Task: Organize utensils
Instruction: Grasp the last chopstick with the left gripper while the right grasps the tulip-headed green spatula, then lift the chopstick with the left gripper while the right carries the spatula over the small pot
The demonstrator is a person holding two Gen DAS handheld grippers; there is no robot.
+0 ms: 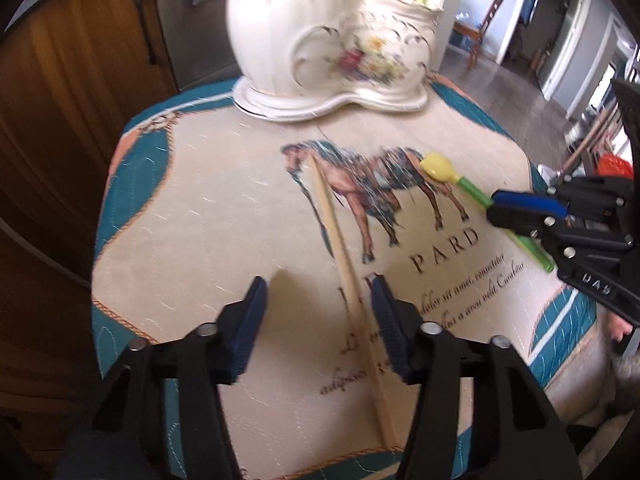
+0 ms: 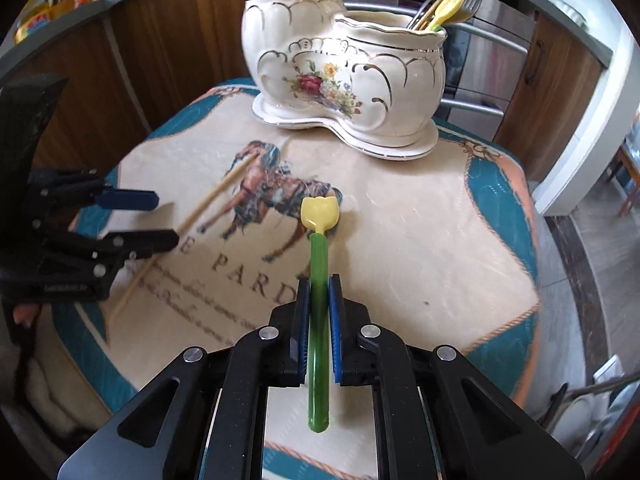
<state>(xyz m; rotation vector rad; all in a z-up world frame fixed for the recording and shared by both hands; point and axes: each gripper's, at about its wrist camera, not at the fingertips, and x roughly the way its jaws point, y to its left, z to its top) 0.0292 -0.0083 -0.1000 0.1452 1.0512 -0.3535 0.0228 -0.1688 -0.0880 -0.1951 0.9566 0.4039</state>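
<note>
A wooden chopstick (image 1: pixel 332 216) (image 2: pixel 216 196) lies flat on the horse-print cloth. My left gripper (image 1: pixel 318 300) (image 2: pixel 166 220) is low over its near half, jaws apart, with the stick between them close to the right finger (image 1: pixel 386 312) and a wide gap to the other pad. A spoon with a yellow tulip head and green handle (image 2: pixel 320 212) (image 1: pixel 436 168) lies to the right. My right gripper (image 2: pixel 319 292) (image 1: pixel 494 206) is shut on that green handle, pads pressing both sides. The white floral ceramic holder (image 2: pixel 344 80) (image 1: pixel 320 40) stands at the back, with chopsticks and forks in its two compartments.
The cloth (image 2: pixel 420 220) covers a small rounded table with edges close on all sides. Wooden cabinets (image 1: pixel 60 120) and a steel appliance (image 2: pixel 480 80) stand behind it. A person's fingers (image 1: pixel 620 326) show under the right gripper.
</note>
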